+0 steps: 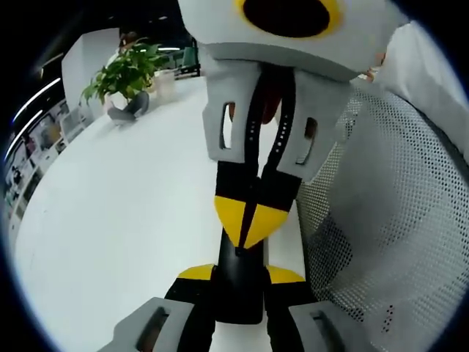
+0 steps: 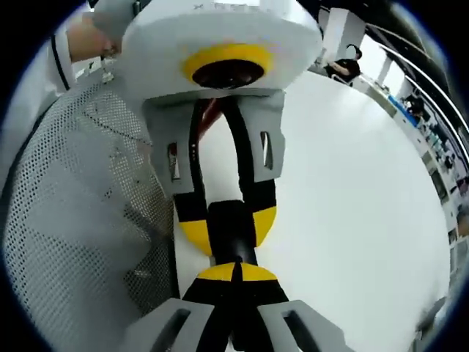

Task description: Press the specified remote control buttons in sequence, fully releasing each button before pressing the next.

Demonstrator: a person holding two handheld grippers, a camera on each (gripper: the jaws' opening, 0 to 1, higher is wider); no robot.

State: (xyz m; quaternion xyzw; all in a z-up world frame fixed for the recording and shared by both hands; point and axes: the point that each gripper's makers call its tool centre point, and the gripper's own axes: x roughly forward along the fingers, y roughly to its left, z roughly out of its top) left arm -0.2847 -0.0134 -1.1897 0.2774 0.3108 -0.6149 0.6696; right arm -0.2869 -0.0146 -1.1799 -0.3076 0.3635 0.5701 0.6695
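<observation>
- Chiefly, the risk is the remote (image 1: 238, 293) sliding. The left gripper (image 1: 240, 275) has its jaws clamped on the remote's two sides, and a hard push on its top could tip it or shove it through that hold.
- The right gripper (image 1: 245, 220) has its jaws closed together with nothing between them, and its yellow tip rests on the end of the remote facing away from the left gripper. That tip looks wide for the job, so it could land on two buttons at once or on the wrong one.
- No button can be made out on the dark remote, so I cannot tell which is under the tip.
- A half-lifted tip might count as one long press, not two.
- In the right gripper view, the remote sits just beyond the closed tip, above the white table (image 2: 352, 191).
- Counted: one remote, two grippers, one table, one mesh chair (image 1: 396, 213) beside the remote, and one potted plant (image 1: 124, 73) well away from the remote.
</observation>
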